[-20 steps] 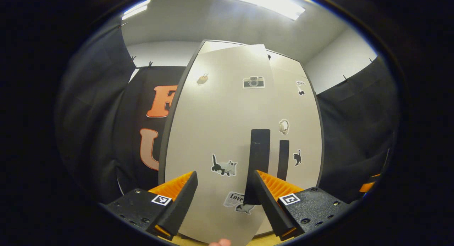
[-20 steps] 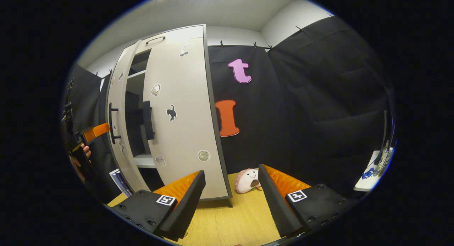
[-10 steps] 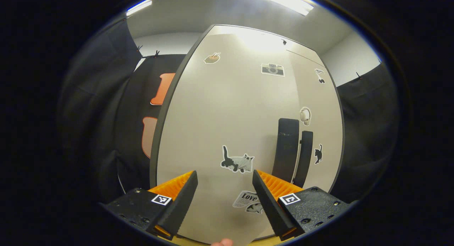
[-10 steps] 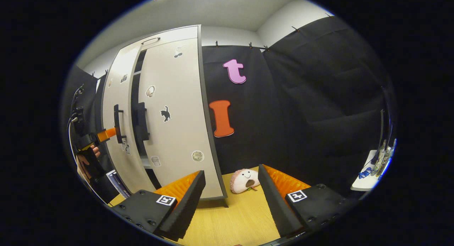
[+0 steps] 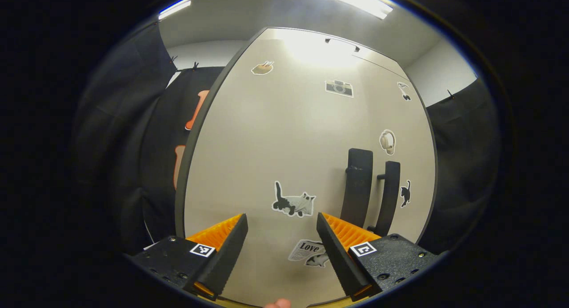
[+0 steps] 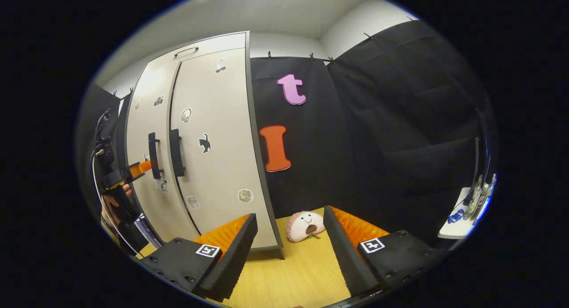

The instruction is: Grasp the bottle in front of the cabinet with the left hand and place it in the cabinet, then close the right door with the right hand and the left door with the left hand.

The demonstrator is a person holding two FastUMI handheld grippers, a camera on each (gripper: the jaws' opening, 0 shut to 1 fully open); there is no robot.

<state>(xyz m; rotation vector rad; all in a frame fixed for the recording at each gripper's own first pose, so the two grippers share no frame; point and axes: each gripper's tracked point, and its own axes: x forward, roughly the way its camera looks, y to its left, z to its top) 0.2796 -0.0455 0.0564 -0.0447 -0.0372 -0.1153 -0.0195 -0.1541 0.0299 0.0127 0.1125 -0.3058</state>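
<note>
The left gripper stands with its fingers spread apart and nothing between them, right up against the front of the cabinet. Just ahead of it the left door lies flush, its dark handle beside the right door's handle. The right gripper is likewise parted and empty, held over the wooden table well to the cabinet's right side. Both doors look shut, so the bottle cannot be seen. A plush toy lies on the table near the cabinet's right corner.
</note>
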